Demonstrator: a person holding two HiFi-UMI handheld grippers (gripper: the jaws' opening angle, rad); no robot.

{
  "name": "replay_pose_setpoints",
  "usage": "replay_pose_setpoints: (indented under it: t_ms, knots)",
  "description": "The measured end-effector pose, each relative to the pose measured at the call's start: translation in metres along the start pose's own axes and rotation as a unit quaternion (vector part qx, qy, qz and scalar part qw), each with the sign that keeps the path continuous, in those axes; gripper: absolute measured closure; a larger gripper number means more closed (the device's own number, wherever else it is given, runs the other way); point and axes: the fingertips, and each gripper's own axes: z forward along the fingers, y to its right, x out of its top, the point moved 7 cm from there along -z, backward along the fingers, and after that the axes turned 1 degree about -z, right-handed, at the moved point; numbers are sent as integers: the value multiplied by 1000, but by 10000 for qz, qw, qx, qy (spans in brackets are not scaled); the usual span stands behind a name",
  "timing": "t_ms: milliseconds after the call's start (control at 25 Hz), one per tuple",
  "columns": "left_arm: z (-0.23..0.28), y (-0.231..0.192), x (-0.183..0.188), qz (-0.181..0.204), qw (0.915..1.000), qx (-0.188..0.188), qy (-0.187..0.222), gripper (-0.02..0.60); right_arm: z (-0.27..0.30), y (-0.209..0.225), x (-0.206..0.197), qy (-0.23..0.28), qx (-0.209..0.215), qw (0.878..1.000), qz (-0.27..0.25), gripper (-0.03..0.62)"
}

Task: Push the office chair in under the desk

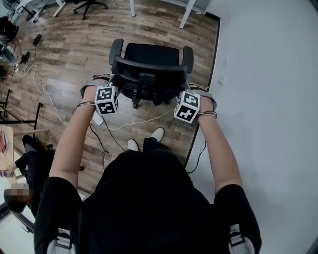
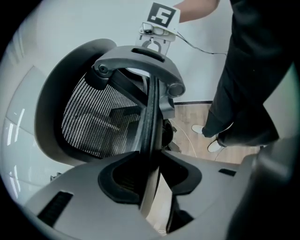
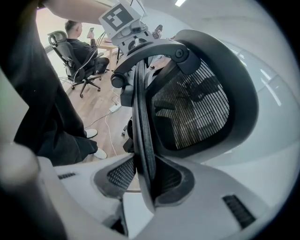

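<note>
A black office chair [image 1: 149, 59] with a mesh backrest stands on the wood floor in front of me, its back towards me. My left gripper [image 1: 110, 82] is at the backrest's left edge and my right gripper [image 1: 191, 90] at its right edge. In the left gripper view the jaws of the left gripper [image 2: 149, 173] are shut on the backrest's thin frame edge [image 2: 150, 112]. In the right gripper view the right gripper [image 3: 143, 176] clamps the opposite frame edge [image 3: 140, 108] the same way. Two white desk legs [image 1: 188, 14] show beyond the chair.
A white wall [image 1: 268, 99] runs close along the chair's right side. Cables [image 1: 134, 122] and a power strip [image 1: 98, 118] lie on the floor by my feet. Another office chair [image 1: 89, 5] stands far back left. A seated person [image 3: 77, 37] is off to my left.
</note>
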Motion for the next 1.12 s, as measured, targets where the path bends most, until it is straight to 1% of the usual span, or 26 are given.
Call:
replay_pose_setpoints:
  t_ms: [320,600,960,1120]
  knots:
    - [21,-5,-8,-119,9999,56,-49,449,21,4,0,108,-164,9998,53,470]
    - [31,-22,-17,-211,9997,117,-6,443,32,19,5,162,-298,9994,49,468]
    - [40,-85,-33,-117,9998,21,152,442,41,81,22,74,-273,9994,198,462]
    - [49,-103,-39,-29,9998,-16,221,442,48,95,26,8,-255,9993,287,462]
